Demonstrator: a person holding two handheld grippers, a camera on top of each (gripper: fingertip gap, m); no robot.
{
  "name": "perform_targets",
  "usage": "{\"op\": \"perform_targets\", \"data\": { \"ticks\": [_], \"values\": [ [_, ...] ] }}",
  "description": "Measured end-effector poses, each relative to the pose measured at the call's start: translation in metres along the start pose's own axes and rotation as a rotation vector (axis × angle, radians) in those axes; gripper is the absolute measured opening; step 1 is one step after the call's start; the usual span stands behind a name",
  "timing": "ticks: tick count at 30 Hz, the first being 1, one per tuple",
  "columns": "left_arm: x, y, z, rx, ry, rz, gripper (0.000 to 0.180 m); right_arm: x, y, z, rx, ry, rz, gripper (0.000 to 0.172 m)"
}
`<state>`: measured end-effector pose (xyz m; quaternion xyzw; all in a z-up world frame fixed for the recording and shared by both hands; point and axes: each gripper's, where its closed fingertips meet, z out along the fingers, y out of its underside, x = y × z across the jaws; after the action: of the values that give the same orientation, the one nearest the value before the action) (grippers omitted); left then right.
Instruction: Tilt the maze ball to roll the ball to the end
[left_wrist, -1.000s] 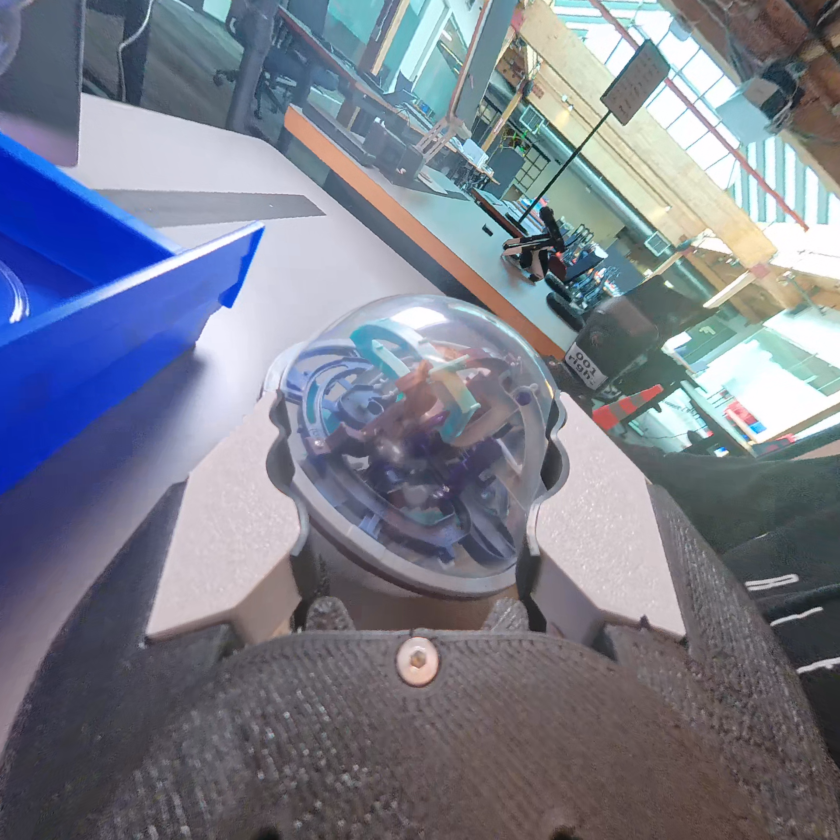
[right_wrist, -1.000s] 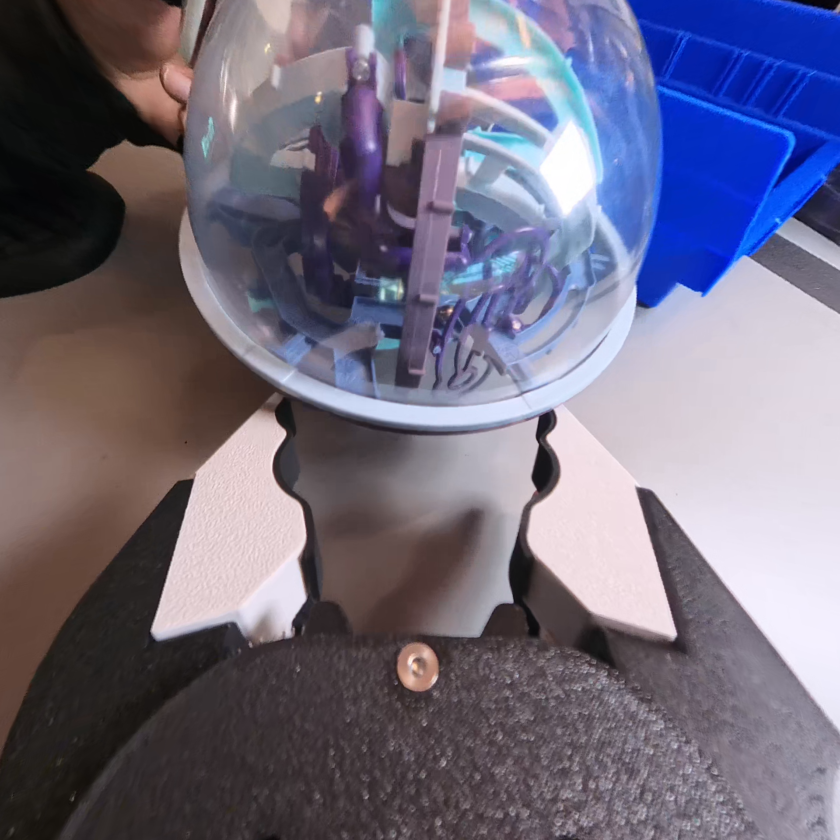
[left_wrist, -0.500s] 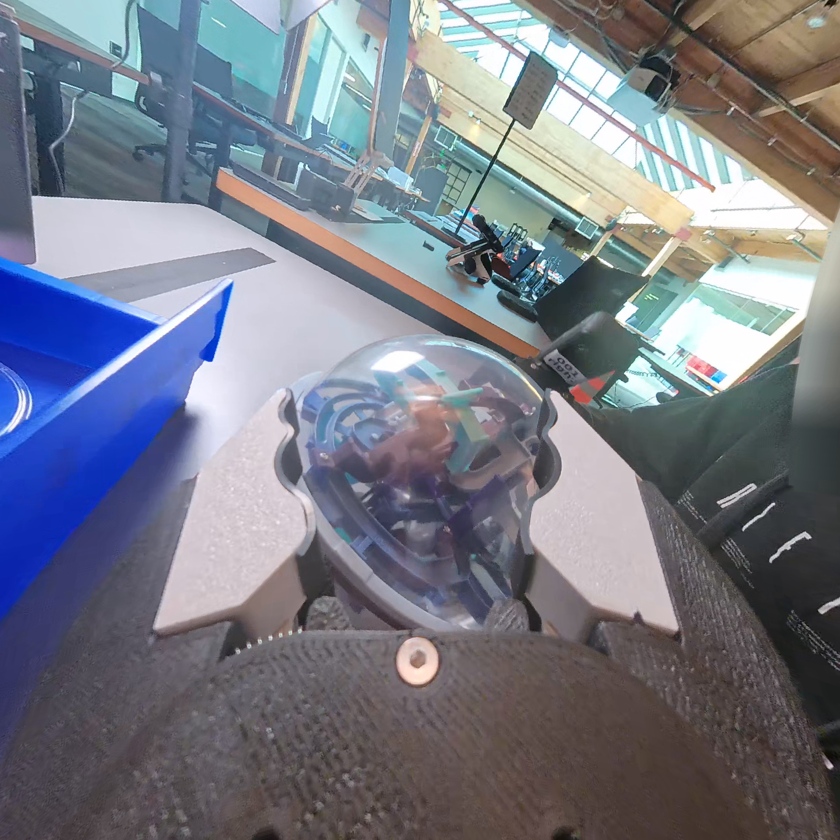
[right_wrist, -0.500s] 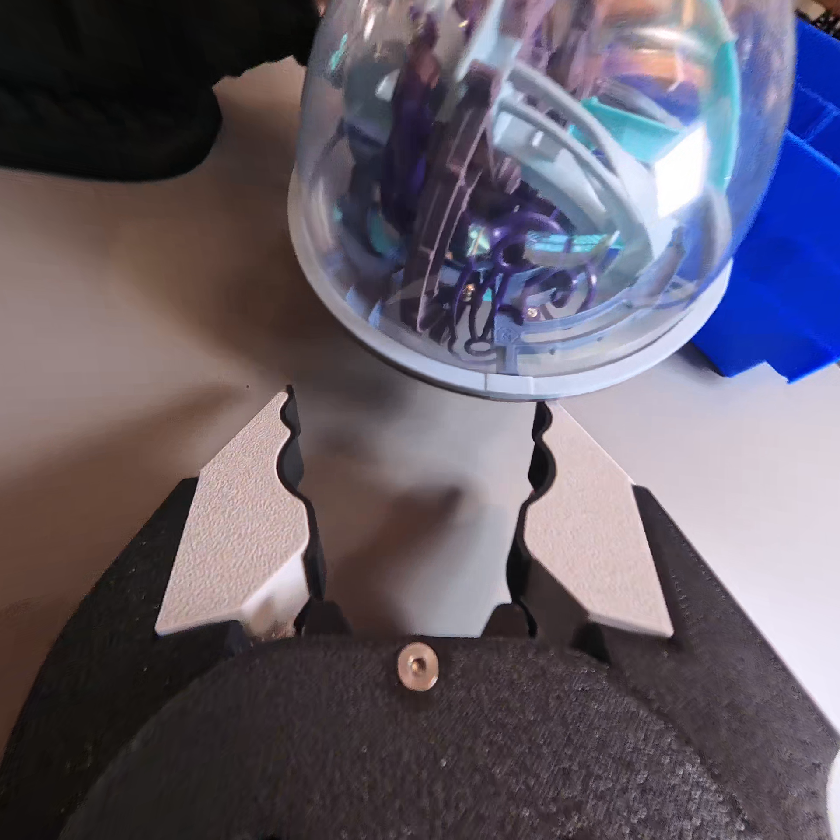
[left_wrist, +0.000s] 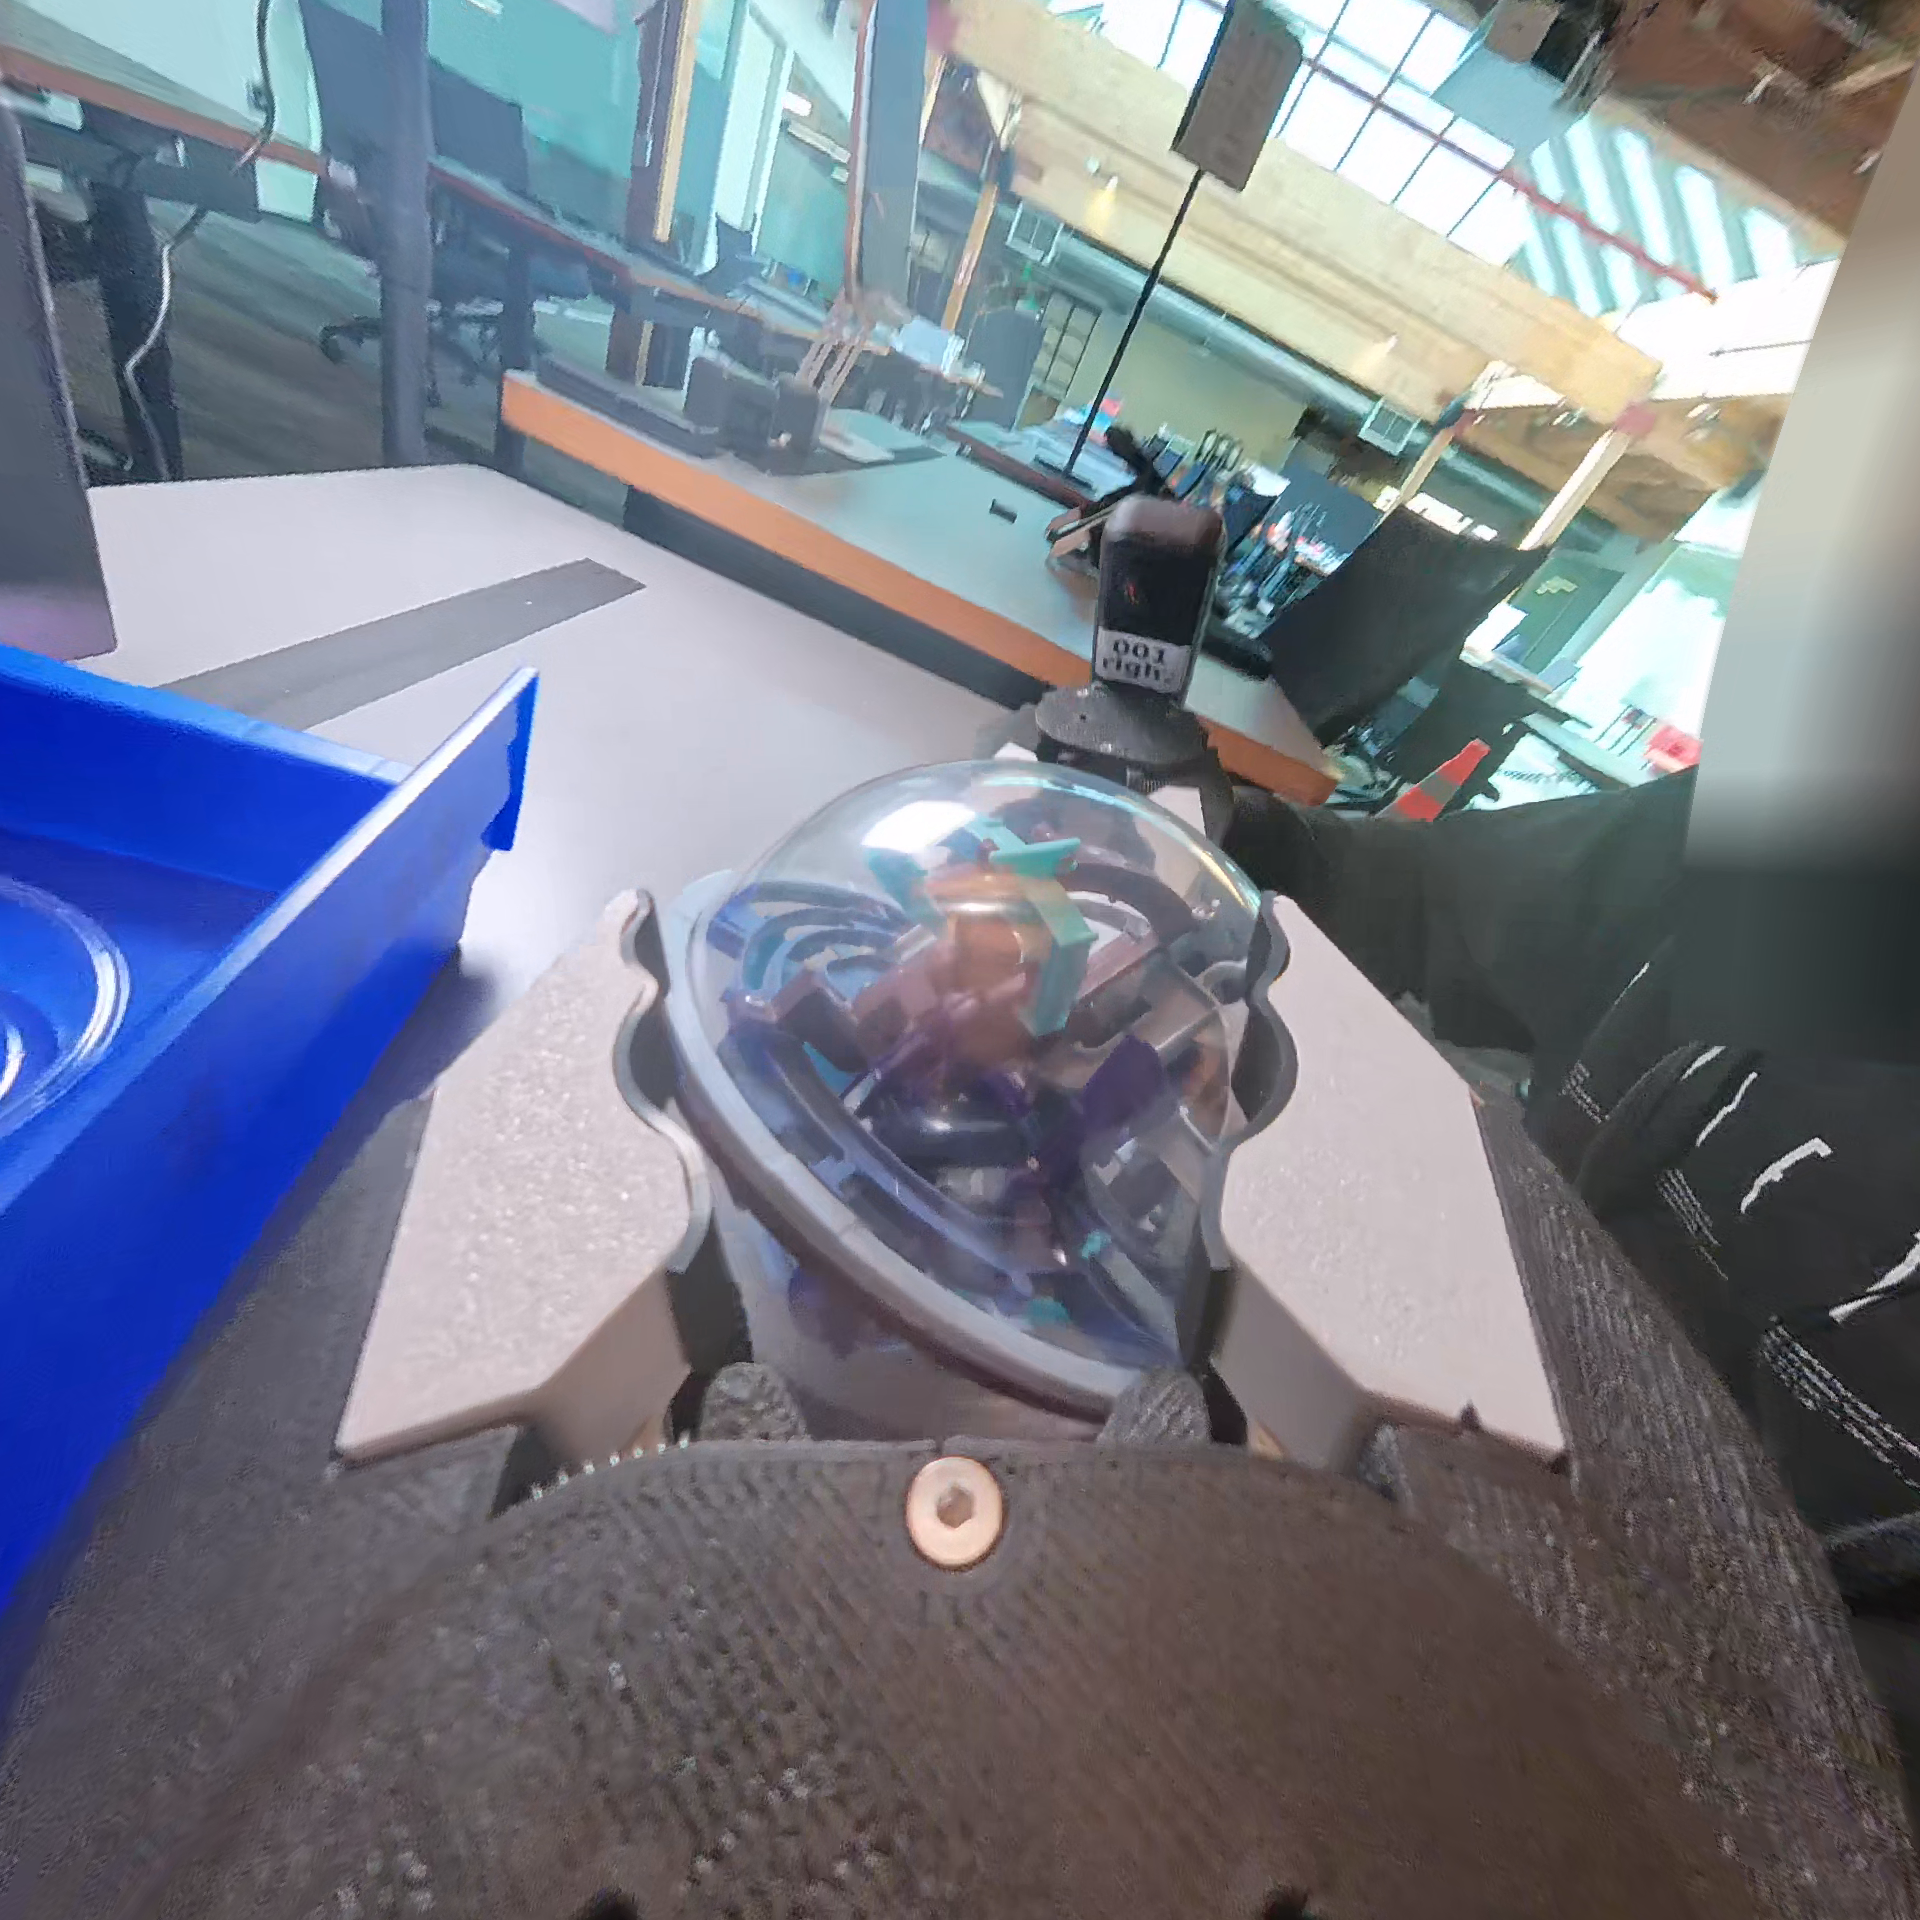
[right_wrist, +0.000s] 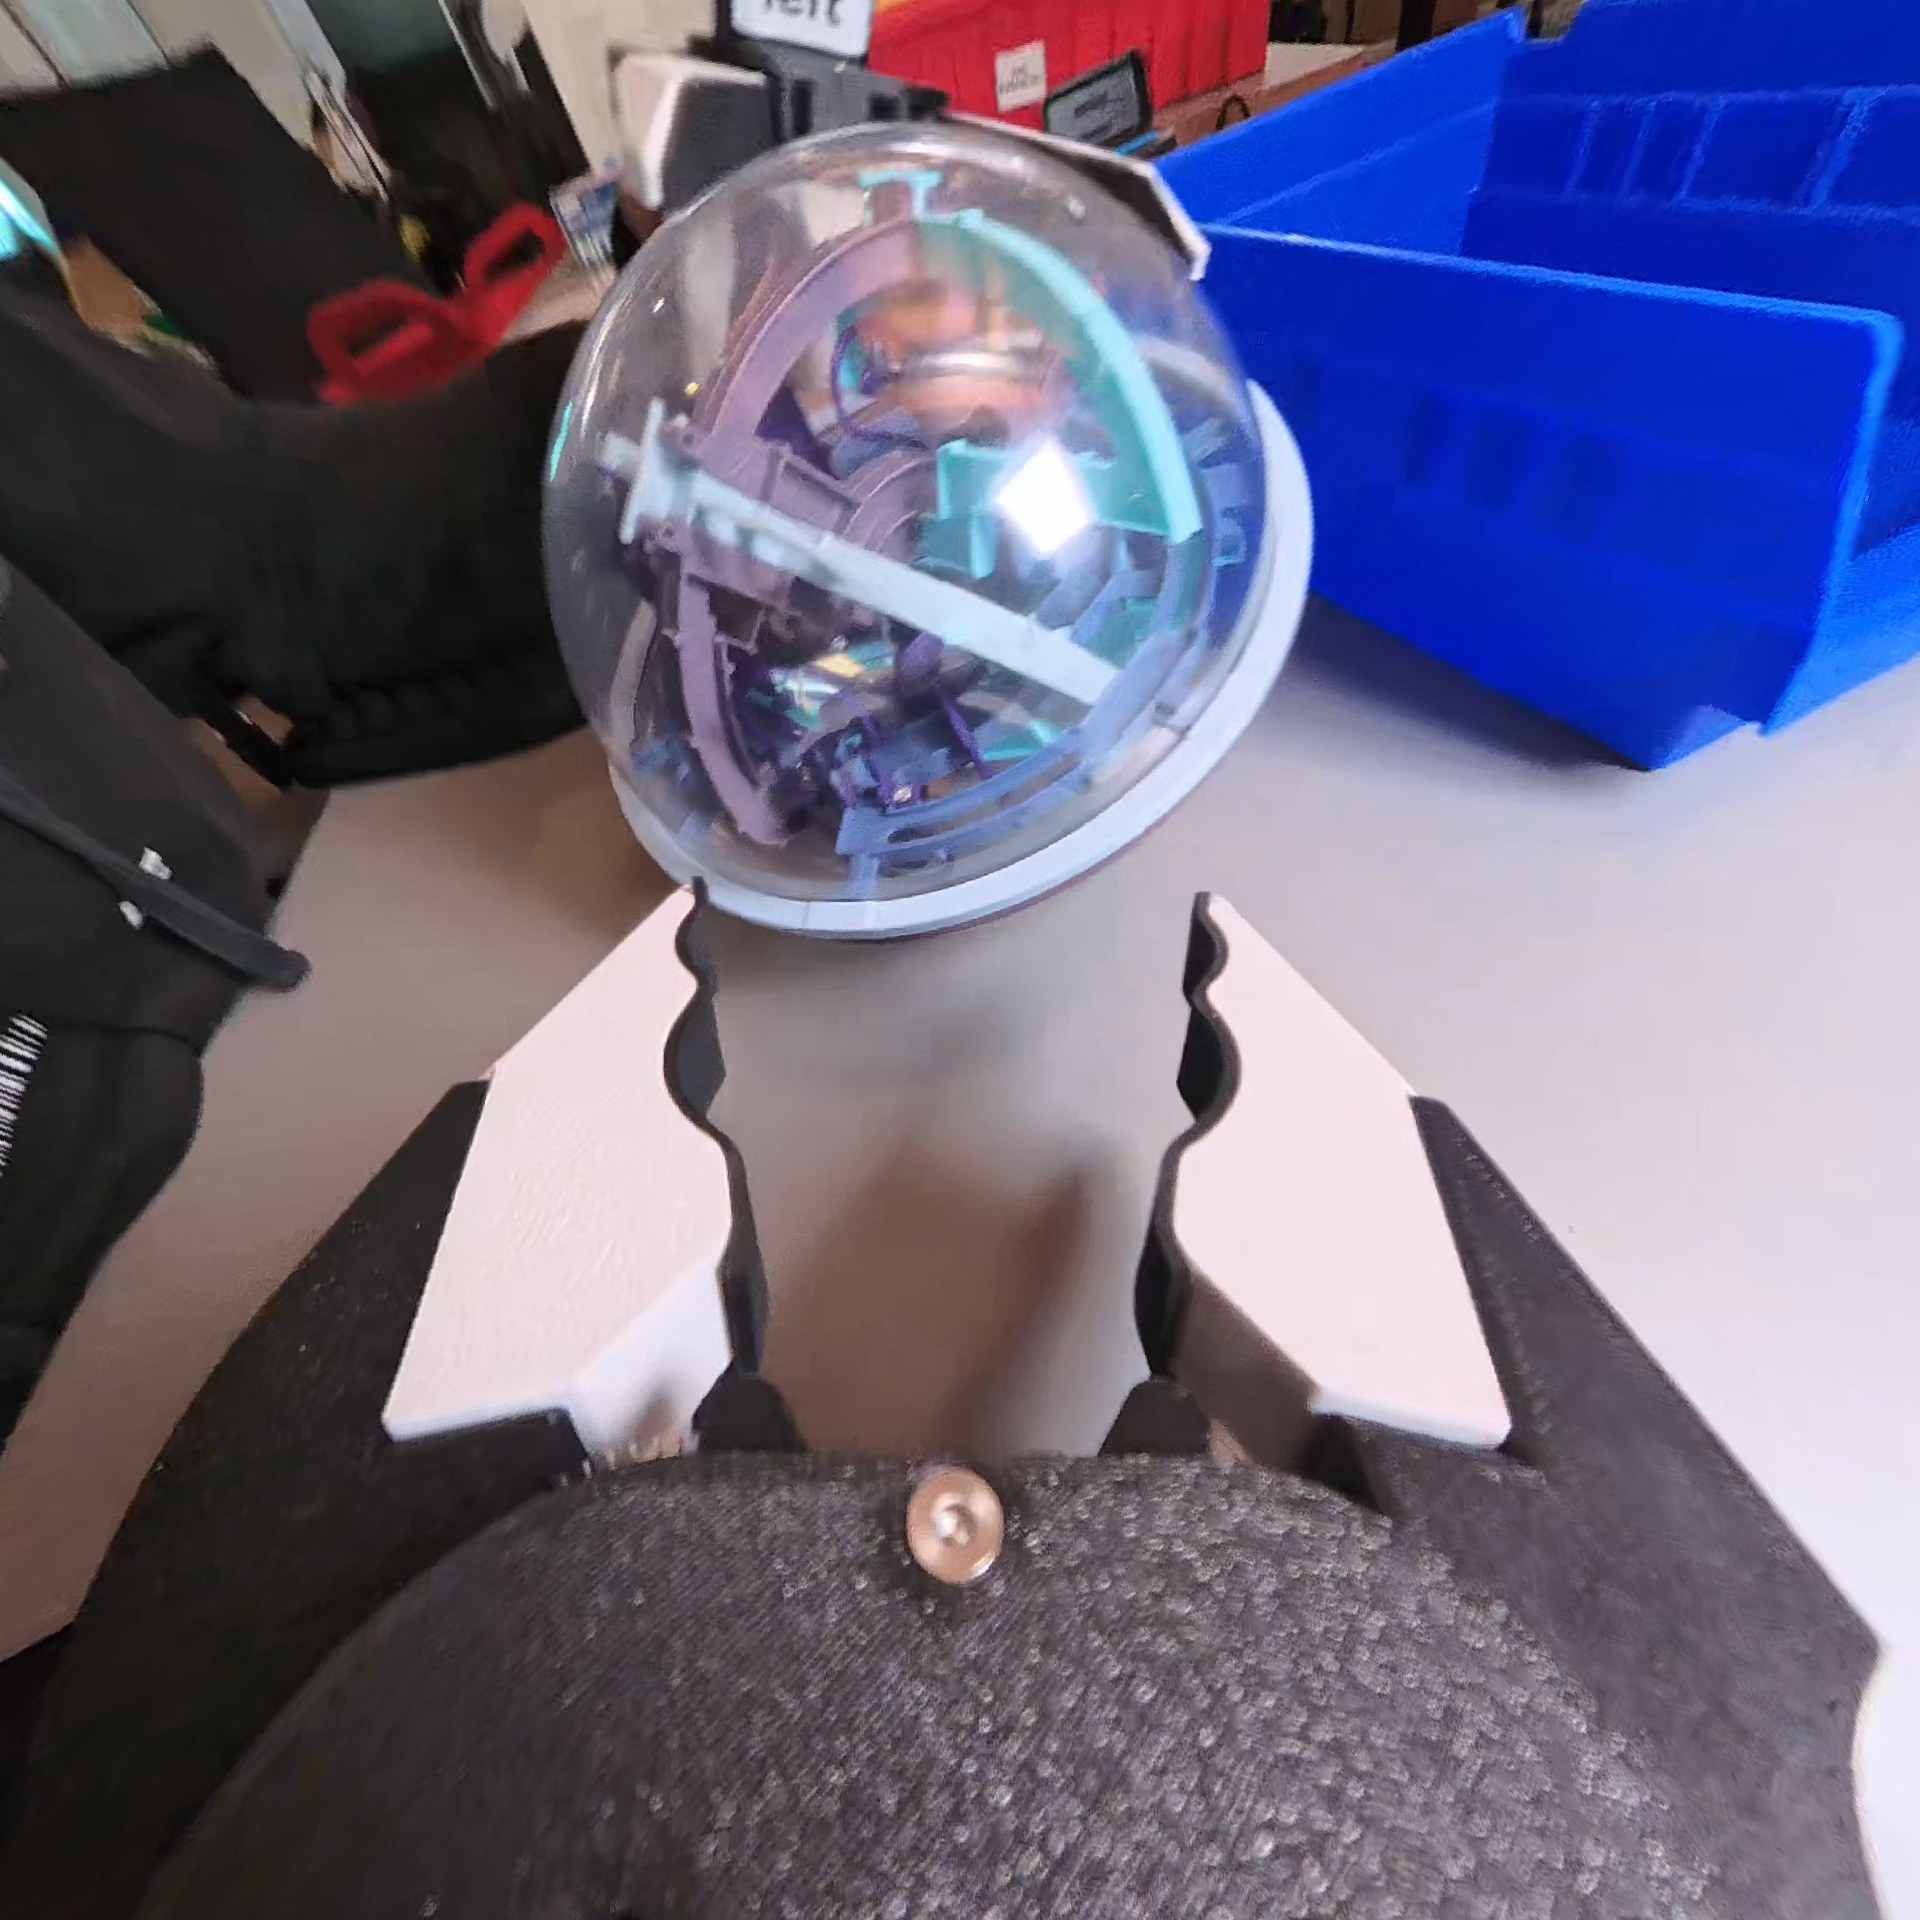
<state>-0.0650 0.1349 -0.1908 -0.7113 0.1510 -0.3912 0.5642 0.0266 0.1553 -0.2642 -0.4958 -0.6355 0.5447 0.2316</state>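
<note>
The maze ball (left_wrist: 966, 1049) is a clear sphere with a grey rim and purple, teal and brown tracks inside. My left gripper (left_wrist: 953, 914) is shut on it, with both pads pressed on its sides, and holds it tilted above the table. In the right wrist view the ball (right_wrist: 914, 520) hangs just beyond my right gripper (right_wrist: 948, 899), which is open and empty, its fingertips just short of the rim. The right gripper also shows behind the ball in the left wrist view (left_wrist: 1148, 613).
A blue bin (left_wrist: 208, 987) stands close on the left of the left gripper; it shows at the right in the right wrist view (right_wrist: 1558, 436). The grey table (right_wrist: 1507, 1039) lies below. A person's dark sleeve (right_wrist: 260, 540) is at the left.
The left gripper has tilted and turned the ball while keeping its hold. The right gripper has drawn back from the ball, and its fingers have closed a little on nothing.
</note>
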Motion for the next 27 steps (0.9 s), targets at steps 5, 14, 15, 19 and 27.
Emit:
{"op": "perform_targets", "data": {
  "ticks": [5, 14, 15, 19, 27],
  "values": [
    [0.013, 0.027, -0.023, -0.159, -0.100, -0.059, 0.115, 0.007, -0.002, -0.005, 0.054, -0.033, 0.064, 0.073],
    [0.013, 0.056, -0.025, -0.164, -0.192, -0.115, 0.111, 0.004, -0.005, -0.002, 0.060, -0.012, 0.004, 0.055],
    [0.013, 0.055, -0.025, -0.155, -0.190, -0.102, 0.110, 0.003, -0.005, -0.002, 0.058, 0.002, -0.022, 0.054],
    [0.017, 0.054, -0.025, -0.155, -0.154, -0.001, 0.108, -0.007, -0.001, -0.001, 0.039, 0.003, -0.098, 0.048],
    [0.031, 0.058, -0.037, -0.148, -0.062, 0.182, 0.089, -0.006, 0.000, -0.016, 0.023, -0.086, -0.058, 0.050]
  ]
}}
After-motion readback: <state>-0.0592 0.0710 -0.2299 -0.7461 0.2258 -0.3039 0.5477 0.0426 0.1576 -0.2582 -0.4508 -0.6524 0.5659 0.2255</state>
